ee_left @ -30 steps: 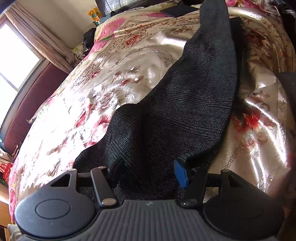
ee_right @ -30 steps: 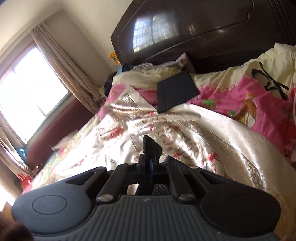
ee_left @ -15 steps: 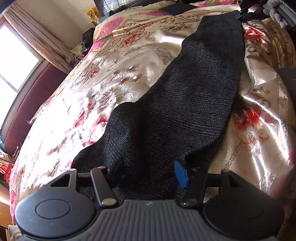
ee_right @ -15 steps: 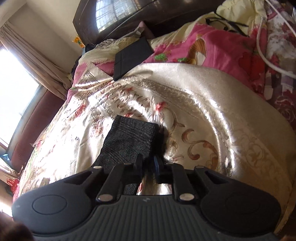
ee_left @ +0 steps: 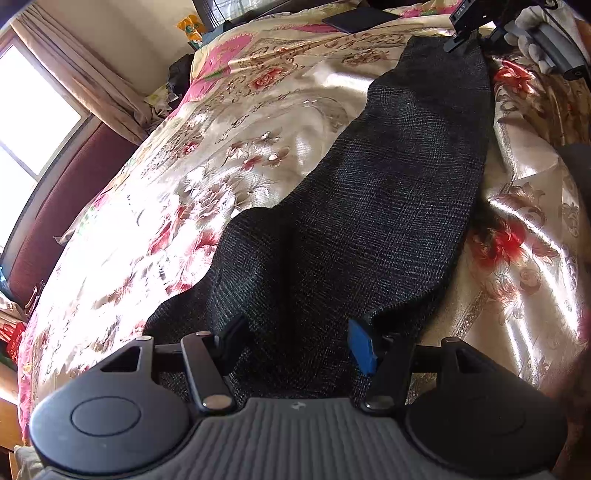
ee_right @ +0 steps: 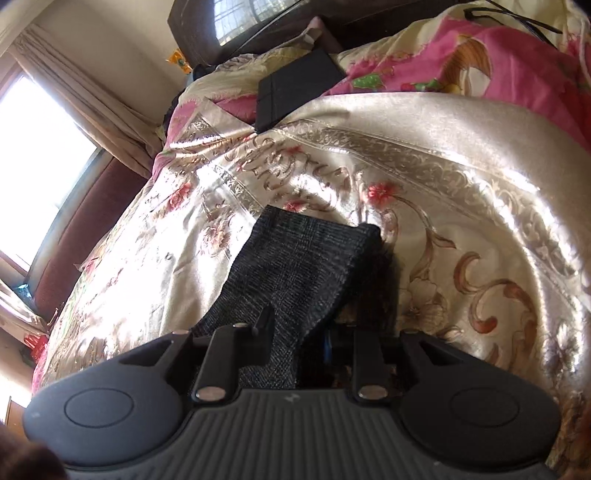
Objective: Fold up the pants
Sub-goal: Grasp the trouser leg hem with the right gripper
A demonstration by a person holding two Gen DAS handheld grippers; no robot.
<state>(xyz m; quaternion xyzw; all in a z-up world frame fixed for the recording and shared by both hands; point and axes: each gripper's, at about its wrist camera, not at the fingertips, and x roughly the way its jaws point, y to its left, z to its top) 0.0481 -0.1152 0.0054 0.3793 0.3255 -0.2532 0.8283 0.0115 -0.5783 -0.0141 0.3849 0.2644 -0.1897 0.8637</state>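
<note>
The dark grey pants (ee_left: 388, 206) lie lengthwise on the floral bed cover (ee_left: 207, 177), the left gripper (ee_left: 295, 332) standing wide over one end. At the other, near the bed's head, the right gripper (ee_right: 295, 328) has just been opening, its fingers half apart astride the hem. Only the right view shows a black case (ee_right: 295, 88) by the headboard (ee_right: 266, 14).

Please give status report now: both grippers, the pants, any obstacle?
Left gripper open over waist end of dark grey woven pants. Right gripper jaws just opening, leg hem lying flat on floral satin bedspread. Nothing on the pants.

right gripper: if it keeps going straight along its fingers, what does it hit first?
Most likely the dark pants lying between the right gripper's open fingers, then the floral bedspread beyond the hem. Depth is unclear.
</note>
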